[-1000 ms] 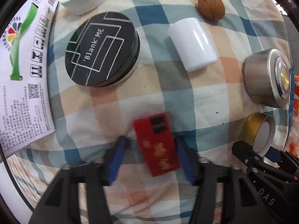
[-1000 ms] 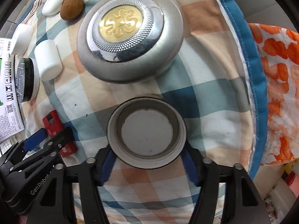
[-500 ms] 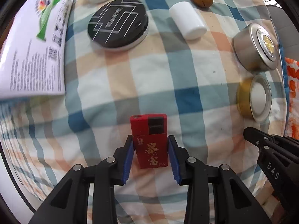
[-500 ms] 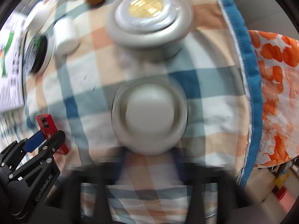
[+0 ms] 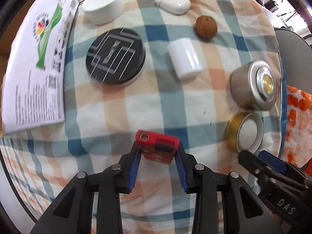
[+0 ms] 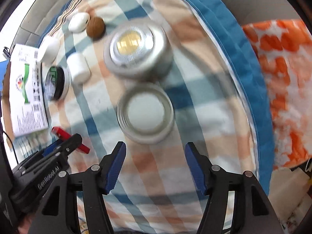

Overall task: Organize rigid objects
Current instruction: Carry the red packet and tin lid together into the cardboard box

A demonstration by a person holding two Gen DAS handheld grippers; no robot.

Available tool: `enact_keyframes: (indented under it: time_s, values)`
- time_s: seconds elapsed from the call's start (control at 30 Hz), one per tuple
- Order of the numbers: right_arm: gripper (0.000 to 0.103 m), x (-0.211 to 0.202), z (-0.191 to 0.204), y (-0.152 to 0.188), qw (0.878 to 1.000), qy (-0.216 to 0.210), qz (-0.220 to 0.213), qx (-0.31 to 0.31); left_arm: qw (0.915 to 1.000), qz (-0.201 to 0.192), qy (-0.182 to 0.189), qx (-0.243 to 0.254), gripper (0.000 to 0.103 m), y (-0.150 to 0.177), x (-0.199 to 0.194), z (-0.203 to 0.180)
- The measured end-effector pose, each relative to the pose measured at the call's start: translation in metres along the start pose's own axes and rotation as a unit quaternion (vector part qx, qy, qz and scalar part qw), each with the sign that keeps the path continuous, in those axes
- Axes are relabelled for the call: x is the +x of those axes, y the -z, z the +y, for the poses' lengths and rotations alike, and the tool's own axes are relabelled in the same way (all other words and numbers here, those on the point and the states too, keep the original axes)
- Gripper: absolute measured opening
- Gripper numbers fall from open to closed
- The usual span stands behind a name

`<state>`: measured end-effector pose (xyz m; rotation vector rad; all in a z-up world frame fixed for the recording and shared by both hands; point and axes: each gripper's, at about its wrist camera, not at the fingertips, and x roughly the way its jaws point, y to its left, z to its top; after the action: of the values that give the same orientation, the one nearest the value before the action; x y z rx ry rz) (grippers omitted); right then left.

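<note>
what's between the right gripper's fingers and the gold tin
Only bare checked cloth. In the right wrist view the right hand-held gripper stands open just short of the gold tin, touching nothing.

red lighter (image 5: 157, 149) tilted between fingers (image 5: 134, 165)

We seem to be in a home, probably a bedroom or living room. The work surface is soft: a checked cloth (image 5: 148, 101) in blue, peach and grey, with a blue border (image 6: 243, 62), laid over something padded. Beside it lies an orange and white patterned fabric (image 6: 282, 81). Scattered on the cloth we see household odds and ends: a walnut (image 5: 206, 27), small tins and a printed leaflet (image 5: 37, 62). The blurred background tells us little more.
</note>
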<state>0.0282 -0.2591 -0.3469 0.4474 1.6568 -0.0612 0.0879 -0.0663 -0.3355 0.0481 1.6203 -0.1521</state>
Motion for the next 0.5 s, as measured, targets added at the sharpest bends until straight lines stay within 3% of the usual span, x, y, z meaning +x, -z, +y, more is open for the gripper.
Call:
enact_keyframes:
  time_s: [0.17, 0.33, 0.5]
  values:
    - [0.069, 0.015, 0.012, -0.041, 0.999, 0.030, 0.022, 0.004, 0.9999, 0.005, -0.016, -0.002, 0.031, 0.003, 0.007, 0.024]
    - [0.069, 0.017, 0.009, -0.039, 0.999, 0.040, 0.020, 0.012, 0.9998, 0.011, -0.012, -0.008, 0.031, 0.015, 0.009, 0.058]
    - [0.069, 0.005, 0.015, -0.025, 0.999, 0.036, 0.017, -0.005, 0.9999, 0.002, -0.016, -0.004, 0.031, 0.004, -0.011, 0.038]
